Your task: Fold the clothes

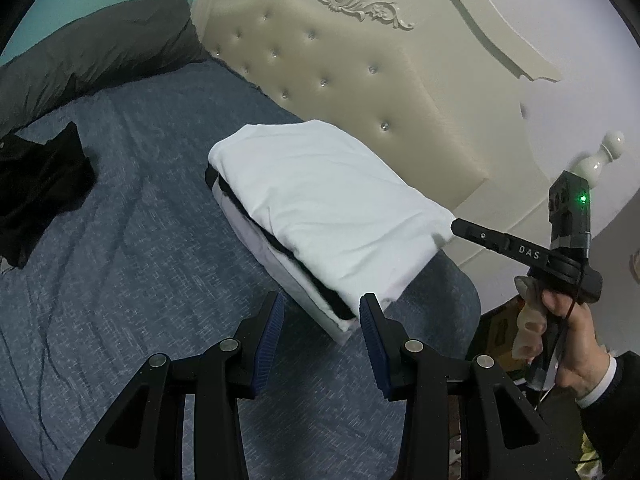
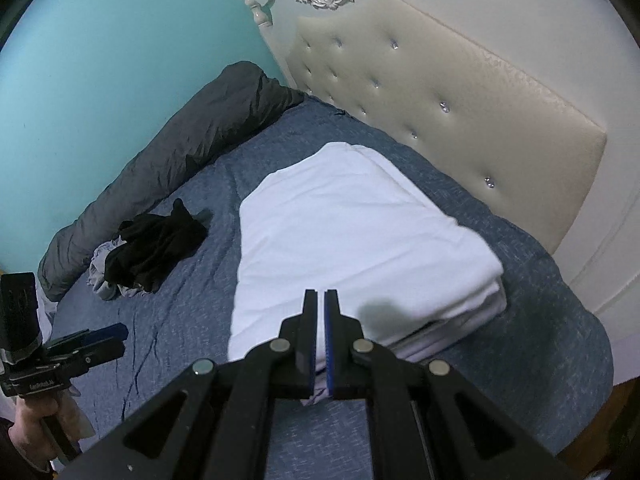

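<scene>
Right wrist view: folded white cotton garment (image 2: pixel 352 240) tops the stack; crumpled black garment (image 2: pixel 156 248) remains unfolded. Right gripper (image 2: pixel 321 300) pressed together, empty; left gripper (image 1: pixel 322 308) spread, empty.

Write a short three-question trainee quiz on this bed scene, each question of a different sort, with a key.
1. True or false: the right gripper holds the white garment on top of the folded stack.
2. Which lies unfolded on the blue bedspread? A. black clothing B. a red towel C. a striped sock
3. Fill in: the left gripper's fingers are ____, with nothing between them.

Key: 1. False; its fingers are shut on nothing, above the stack. 2. A; it lies crumpled beside the grey bolster. 3. Open.
</scene>
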Demonstrator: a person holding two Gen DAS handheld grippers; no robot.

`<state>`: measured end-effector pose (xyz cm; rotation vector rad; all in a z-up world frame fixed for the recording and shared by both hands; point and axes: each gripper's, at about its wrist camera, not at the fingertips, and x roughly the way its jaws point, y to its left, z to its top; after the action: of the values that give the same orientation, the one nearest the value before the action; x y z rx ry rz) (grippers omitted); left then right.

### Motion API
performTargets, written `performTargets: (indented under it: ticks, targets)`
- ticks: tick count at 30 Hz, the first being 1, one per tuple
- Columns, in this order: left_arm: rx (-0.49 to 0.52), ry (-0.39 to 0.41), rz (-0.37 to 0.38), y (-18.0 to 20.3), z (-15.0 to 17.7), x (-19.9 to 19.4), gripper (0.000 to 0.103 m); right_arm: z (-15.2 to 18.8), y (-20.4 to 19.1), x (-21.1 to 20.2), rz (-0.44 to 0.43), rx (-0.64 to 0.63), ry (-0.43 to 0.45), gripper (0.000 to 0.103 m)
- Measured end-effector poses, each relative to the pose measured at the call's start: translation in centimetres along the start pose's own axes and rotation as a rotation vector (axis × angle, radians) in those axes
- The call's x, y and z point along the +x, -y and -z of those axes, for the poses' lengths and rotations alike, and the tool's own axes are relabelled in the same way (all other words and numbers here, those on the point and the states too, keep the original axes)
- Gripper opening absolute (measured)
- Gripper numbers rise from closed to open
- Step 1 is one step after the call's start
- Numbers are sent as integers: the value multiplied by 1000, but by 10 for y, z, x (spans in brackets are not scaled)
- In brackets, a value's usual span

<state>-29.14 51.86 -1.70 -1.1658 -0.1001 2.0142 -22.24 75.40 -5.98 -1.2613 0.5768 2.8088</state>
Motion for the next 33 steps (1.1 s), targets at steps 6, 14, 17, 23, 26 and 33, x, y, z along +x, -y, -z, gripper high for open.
performTargets:
  ticks: [6,14,17,23,26,33]
  targets:
    - [8,22,11,-5,10,-8,43,20,-27,-11,30,-15,34,3]
    - [20,51,24,-10,25,-13,43,48,-56,-20,33,-16,66,3]
    - [32,63,31,-11,33,-18,43,57,-63,-22,43,-19,79,3]
    - [54,91,39,-12,44,-28,43,75,-79,-30,71,-21,112,3]
    - [71,107,45,-11,50,-33,43,83,-88,-35,89,-28,130,3]
    - [115,137,57,-8,66,-47,43,106,-105,-46,120,-35,175,3]
